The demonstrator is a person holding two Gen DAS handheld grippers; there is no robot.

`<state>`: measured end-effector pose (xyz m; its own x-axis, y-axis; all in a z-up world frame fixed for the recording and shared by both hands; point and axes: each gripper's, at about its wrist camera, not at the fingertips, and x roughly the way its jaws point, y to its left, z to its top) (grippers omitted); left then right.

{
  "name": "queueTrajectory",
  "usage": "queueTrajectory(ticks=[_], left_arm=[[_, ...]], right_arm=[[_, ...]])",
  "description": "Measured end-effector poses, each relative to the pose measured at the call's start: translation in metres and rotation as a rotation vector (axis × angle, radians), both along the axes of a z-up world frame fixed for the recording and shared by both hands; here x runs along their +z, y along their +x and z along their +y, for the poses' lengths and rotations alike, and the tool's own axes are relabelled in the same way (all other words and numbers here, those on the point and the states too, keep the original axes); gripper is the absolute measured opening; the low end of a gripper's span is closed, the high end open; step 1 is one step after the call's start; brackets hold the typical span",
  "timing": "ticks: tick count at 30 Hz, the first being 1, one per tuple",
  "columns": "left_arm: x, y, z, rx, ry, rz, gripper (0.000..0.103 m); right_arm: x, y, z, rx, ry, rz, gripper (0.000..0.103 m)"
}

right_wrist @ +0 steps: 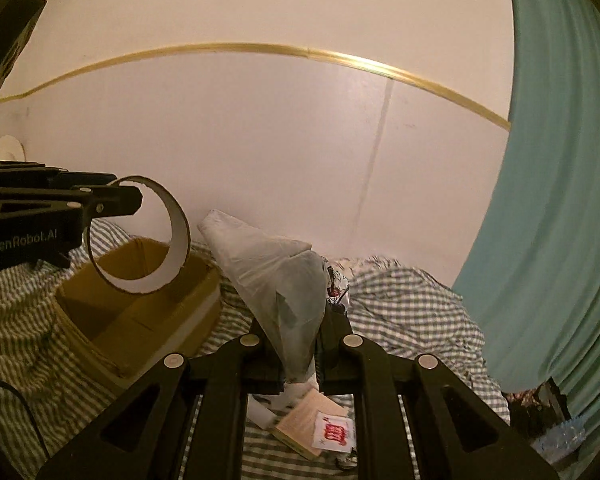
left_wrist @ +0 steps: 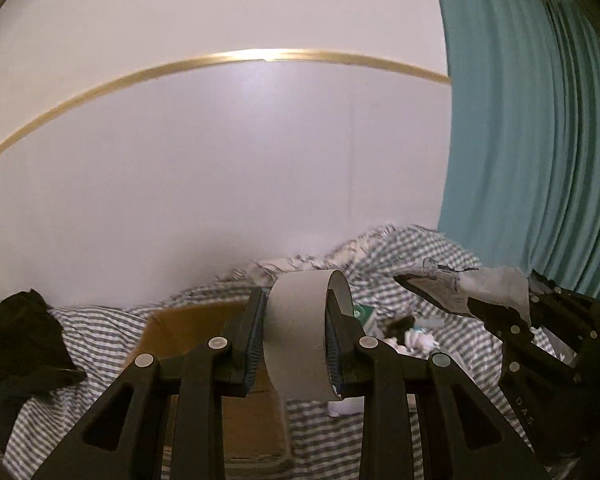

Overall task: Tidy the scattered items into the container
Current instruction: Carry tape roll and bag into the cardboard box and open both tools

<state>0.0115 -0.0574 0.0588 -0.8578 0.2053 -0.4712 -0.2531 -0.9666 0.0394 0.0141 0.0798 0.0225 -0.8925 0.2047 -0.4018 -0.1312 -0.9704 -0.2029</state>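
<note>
Grippers: left hand-held gripper (left_wrist: pixel 296 344) clamps one cardboard ring (left_wrist: pixel 300 332), right hand-held gripper (right_wrist: pixel 298 344) one plastic bag (right_wrist: pixel 276 280).

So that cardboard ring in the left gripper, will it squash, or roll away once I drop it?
The cardboard ring is thin-walled and hollow, so probably light and easily squashed; it looks slightly oval between the left gripper pads. It hangs above the cardboard box, so should drop in. Landing on edge it might roll, though the box walls would likely stop it.
</note>
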Motion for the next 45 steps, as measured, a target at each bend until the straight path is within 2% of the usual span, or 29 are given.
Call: queueTrajectory(ticks=[10, 21, 25, 30, 36, 42, 44, 45], left_arm=[[0.006, -0.009, -0.057, 0.117, 0.004, 0.029, 0.028], [-0.034, -0.046, -0.098, 0.221, -0.019, -0.037, 0.028], [-0.057, -0.066, -0.111, 0.254, -0.036, -0.069, 0.028], [-0.097, -0.093, -0.134, 0.292, -0.043, -0.166, 0.024], [-0.143, -0.128, -0.154, 0.315, -0.066, -0.291, 0.024], [-0.174, -0.144, -0.156, 0.286, -0.079, -0.359, 0.025], [-0.179, -0.148, -0.155, 0.272, -0.085, -0.363, 0.025], [-0.18, -0.148, -0.154, 0.263, -0.087, -0.361, 0.026]], right_arm=[[0.007, -0.012, -0.036, 0.077, 0.01, 0.033, 0.009], [-0.012, -0.055, -0.071, 0.212, -0.023, 0.013, 0.009], [-0.032, -0.083, -0.083, 0.251, -0.033, -0.025, 0.009], [-0.055, -0.123, -0.105, 0.314, -0.049, -0.086, 0.009], [-0.098, -0.179, -0.129, 0.377, -0.087, -0.21, 0.01], [-0.133, -0.212, -0.136, 0.406, -0.138, -0.345, 0.01], [-0.141, -0.218, -0.138, 0.415, -0.14, -0.372, 0.013], [-0.144, -0.22, -0.138, 0.414, -0.132, -0.385, 0.018]])
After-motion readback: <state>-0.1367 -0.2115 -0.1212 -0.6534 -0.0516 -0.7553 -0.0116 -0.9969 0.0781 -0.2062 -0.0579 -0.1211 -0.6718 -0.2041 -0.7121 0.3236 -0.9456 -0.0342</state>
